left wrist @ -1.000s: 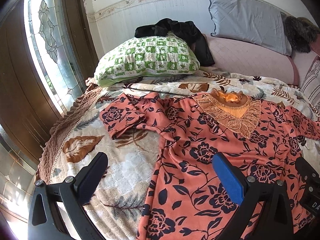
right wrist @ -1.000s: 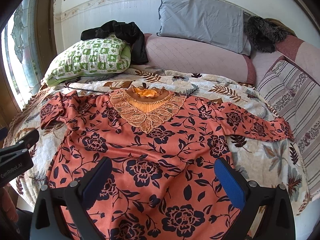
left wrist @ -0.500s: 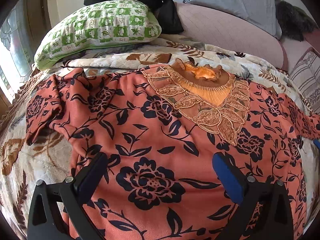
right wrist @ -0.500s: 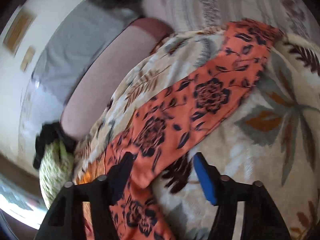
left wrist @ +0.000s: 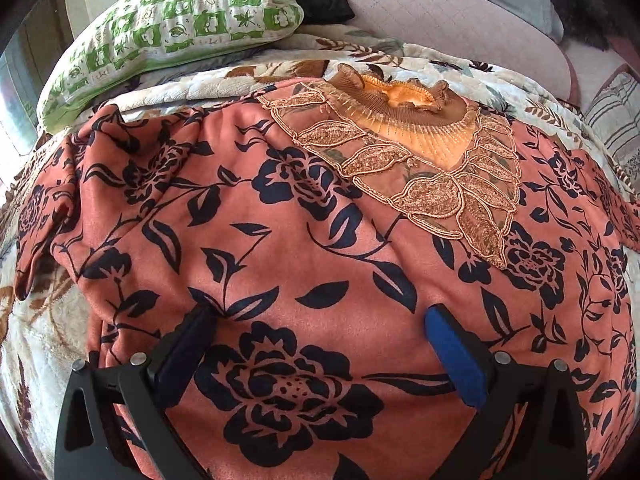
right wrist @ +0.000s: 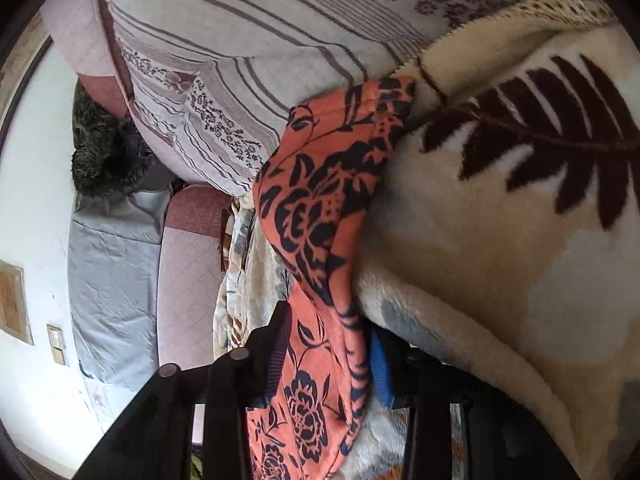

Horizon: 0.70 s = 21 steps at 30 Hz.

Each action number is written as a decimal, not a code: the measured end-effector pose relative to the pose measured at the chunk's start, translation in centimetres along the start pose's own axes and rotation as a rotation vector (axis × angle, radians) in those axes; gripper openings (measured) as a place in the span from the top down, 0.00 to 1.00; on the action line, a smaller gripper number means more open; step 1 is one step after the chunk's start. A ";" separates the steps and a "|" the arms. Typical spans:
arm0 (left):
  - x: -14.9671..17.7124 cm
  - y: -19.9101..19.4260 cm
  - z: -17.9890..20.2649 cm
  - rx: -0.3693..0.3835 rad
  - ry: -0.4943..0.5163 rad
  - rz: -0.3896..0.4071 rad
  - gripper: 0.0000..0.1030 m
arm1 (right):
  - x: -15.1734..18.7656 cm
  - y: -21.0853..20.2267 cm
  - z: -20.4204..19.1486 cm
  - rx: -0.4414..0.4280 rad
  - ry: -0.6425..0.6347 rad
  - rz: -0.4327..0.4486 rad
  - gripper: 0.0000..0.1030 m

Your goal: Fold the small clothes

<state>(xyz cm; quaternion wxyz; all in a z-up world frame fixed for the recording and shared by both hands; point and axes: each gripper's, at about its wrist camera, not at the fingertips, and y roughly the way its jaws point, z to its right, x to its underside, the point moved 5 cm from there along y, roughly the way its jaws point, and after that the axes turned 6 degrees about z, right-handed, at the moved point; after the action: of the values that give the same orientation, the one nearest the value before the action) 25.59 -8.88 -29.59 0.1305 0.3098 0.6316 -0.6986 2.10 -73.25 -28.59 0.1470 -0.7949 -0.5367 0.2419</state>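
Orange floral top [left wrist: 304,248] spread on leaf-print blanket [right wrist: 500,216]; left gripper [left wrist: 320,334] spread wide above it; right gripper [right wrist: 324,344], just closing, pinching its sleeve [right wrist: 320,200].

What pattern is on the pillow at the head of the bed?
The pillow has green and white checks with leaf prints, clearest in the left wrist view.

Garment [left wrist: 304,240]: salmon-orange — dark navy flowers, gold neck embroidery
Blanket [right wrist: 500,220]: cream, brown leaves
Pillow [left wrist: 180,24]: green-and-white checks
Cushion [right wrist: 240,60]: pale, mauve stripes
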 end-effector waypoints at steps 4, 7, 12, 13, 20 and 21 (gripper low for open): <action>0.2 0.0 0.1 -0.001 0.008 0.008 0.00 | -0.1 0.7 -1.5 0.011 -0.105 0.032 0.94; 0.1 0.1 0.2 -0.002 0.018 -0.012 0.00 | 1.6 0.1 -5.3 -0.042 -0.200 0.046 0.94; -0.5 -0.2 -0.3 0.013 0.001 -0.040 0.00 | 10.2 -1.3 -15.1 -0.236 -0.405 -0.060 0.94; -0.6 -0.5 -0.7 0.012 -0.019 -0.036 0.00 | 12.9 -1.4 -16.9 -0.278 -0.437 -0.107 0.94; -2.9 -5.1 -7.2 -0.108 -0.169 0.137 0.00 | 35.6 -3.5 -23.7 -0.461 -0.716 -0.478 0.94; -3.1 -5.5 -8.1 -0.126 -0.176 0.151 0.00 | 38.9 -3.5 -23.5 -0.459 -0.755 -0.540 0.93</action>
<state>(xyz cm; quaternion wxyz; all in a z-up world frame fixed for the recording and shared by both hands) 27.01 -0.84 -23.39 0.2569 0.2850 0.6351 -0.6704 24.01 -35.31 -15.94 -0.1778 -0.4969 -0.7777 0.3416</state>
